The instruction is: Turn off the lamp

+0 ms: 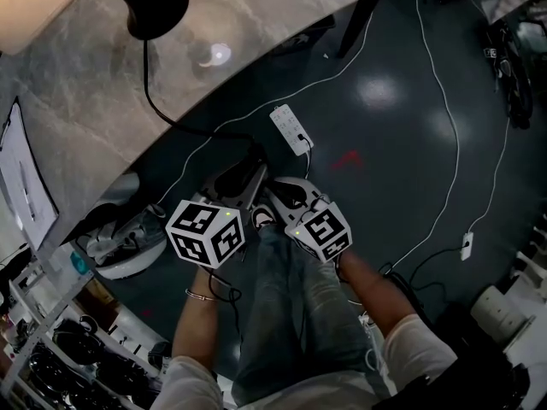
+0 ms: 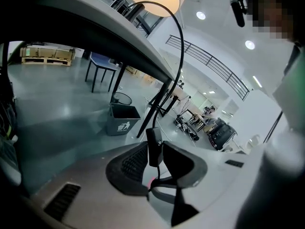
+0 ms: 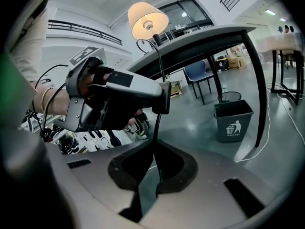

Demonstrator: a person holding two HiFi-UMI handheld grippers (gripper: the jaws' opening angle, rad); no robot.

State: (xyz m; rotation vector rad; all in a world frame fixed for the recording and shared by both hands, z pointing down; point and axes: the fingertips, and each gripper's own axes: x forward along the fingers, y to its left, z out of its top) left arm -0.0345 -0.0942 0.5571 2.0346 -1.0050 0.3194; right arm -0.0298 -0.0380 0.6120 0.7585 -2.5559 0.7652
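Left gripper (image 2: 155, 151) jaws closed on the cord switch (image 2: 153, 141) just below the bench (image 3: 209, 36) edge, right gripper (image 3: 155, 162) jaws pinching the cord (image 3: 157, 128) lower beneath the bench, lamp (image 3: 147, 19) lit on the bench.

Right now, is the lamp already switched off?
No, the lamp shade glows brightly, lit from inside, in the right gripper view.

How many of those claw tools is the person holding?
2. The left claw is closed on the switch of the lamp cord. The right claw grips that cord a little further along. No others are in view.
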